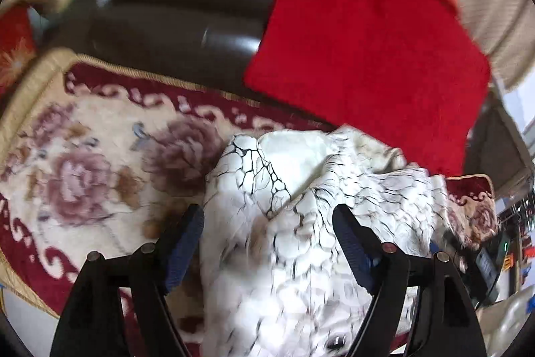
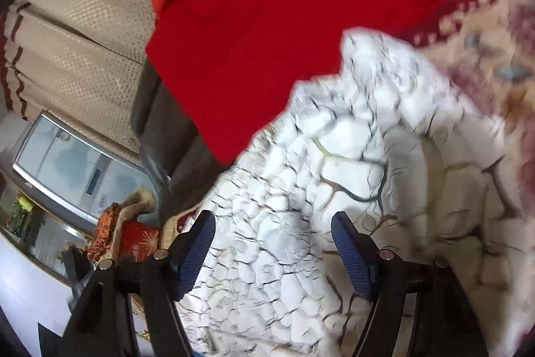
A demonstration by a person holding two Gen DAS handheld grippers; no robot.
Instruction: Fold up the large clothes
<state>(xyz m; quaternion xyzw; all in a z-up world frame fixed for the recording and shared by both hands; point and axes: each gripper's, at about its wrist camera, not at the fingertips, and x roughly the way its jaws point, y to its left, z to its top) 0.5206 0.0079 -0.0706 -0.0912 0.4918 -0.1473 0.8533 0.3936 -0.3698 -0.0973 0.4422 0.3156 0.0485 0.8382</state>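
We see the right gripper (image 2: 272, 225) w/ jaws apart, blue pads clear of the cloth, nothing pinched btwn them. Below and ahead lies a white garment (image 2: 301, 189) w/ dark crackle pattern, rumpled, blurred at its far end. Beyond it a red cloth (image 2: 267, 22) lies flat, touching the garment's far edge. A floral cover (image 2: 495, 56) shows at right; beige curtain (image 2: 83, 39) at left.

We seem to be in a home living room: a dark leather sofa (image 1: 174, 5), floral seat cover (image 1: 83, 156), pleated curtains (image 2: 80, 39).
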